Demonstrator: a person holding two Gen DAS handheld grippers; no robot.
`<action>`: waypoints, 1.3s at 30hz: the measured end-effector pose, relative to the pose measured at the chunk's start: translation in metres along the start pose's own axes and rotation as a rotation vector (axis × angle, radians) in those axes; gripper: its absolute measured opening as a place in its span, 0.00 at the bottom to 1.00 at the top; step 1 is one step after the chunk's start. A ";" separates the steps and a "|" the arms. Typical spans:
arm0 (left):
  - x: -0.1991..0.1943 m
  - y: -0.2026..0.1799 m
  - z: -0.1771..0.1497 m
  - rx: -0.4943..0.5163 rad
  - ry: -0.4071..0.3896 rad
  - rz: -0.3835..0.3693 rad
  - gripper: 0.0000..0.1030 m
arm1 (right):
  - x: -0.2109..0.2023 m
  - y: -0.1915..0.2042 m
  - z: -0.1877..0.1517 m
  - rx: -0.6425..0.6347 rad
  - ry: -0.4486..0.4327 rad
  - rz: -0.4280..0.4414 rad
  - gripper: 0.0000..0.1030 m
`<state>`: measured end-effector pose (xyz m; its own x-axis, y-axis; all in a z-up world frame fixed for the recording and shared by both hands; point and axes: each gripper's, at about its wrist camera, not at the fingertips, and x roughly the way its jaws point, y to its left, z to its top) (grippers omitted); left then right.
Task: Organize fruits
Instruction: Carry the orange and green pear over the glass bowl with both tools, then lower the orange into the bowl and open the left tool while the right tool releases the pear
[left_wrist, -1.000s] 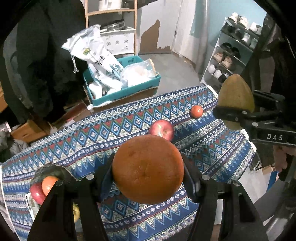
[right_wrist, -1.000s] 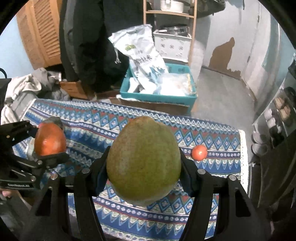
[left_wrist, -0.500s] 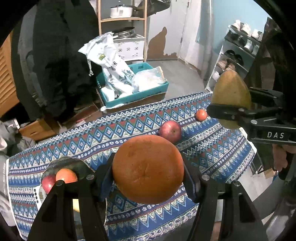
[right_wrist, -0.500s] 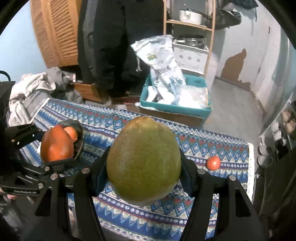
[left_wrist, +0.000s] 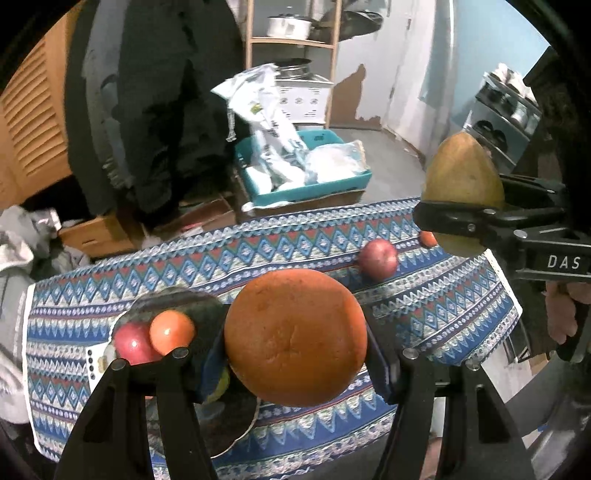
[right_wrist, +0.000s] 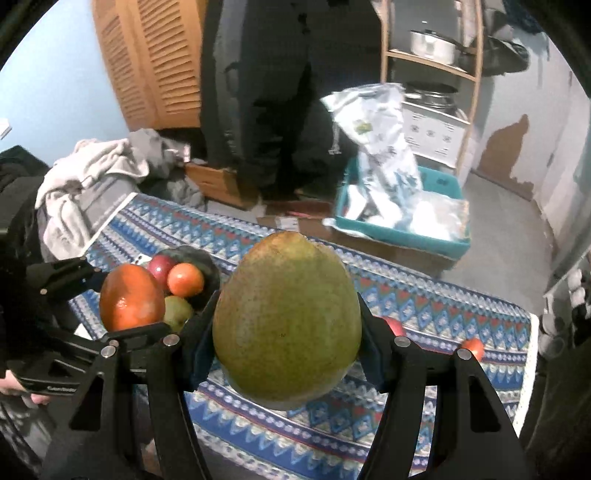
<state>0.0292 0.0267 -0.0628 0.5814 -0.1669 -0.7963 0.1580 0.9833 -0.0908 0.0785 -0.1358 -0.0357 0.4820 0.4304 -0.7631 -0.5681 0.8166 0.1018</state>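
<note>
My left gripper (left_wrist: 295, 347) is shut on a large orange (left_wrist: 295, 336), held above the patterned tablecloth (left_wrist: 258, 258) just right of a dark bowl (left_wrist: 192, 306). The bowl holds a red apple (left_wrist: 131, 343), a small orange fruit (left_wrist: 171, 330) and a green fruit (right_wrist: 177, 310). My right gripper (right_wrist: 288, 332) is shut on a big green-yellow mango (right_wrist: 286, 314); it also shows at the right of the left wrist view (left_wrist: 463, 192). A loose red apple (left_wrist: 378, 258) and a small orange fruit (left_wrist: 428, 239) lie on the cloth at the right.
Beyond the table's far edge stand a teal crate (left_wrist: 306, 188) with white bags, a wooden shelf (left_wrist: 295, 40) with pots, hanging dark clothes (left_wrist: 166, 110) and a pile of laundry (right_wrist: 96, 173) at the left. A shoe rack (left_wrist: 509, 107) stands at the far right.
Both grippers have swung left with their fruit. The bowl has come from the left edge toward the middle of both views, and the loose apple and small orange have shifted right.
</note>
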 end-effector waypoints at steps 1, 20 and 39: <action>-0.001 0.005 -0.002 -0.009 0.000 0.006 0.64 | 0.002 0.005 0.002 -0.009 0.001 0.006 0.63; 0.000 0.107 -0.053 -0.189 0.067 0.107 0.64 | 0.070 0.089 0.021 -0.089 0.102 0.127 0.63; 0.055 0.147 -0.097 -0.276 0.248 0.161 0.64 | 0.149 0.118 0.009 -0.096 0.239 0.166 0.63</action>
<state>0.0071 0.1696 -0.1775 0.3653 -0.0192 -0.9307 -0.1592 0.9838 -0.0828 0.0888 0.0283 -0.1316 0.2136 0.4430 -0.8707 -0.6921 0.6977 0.1852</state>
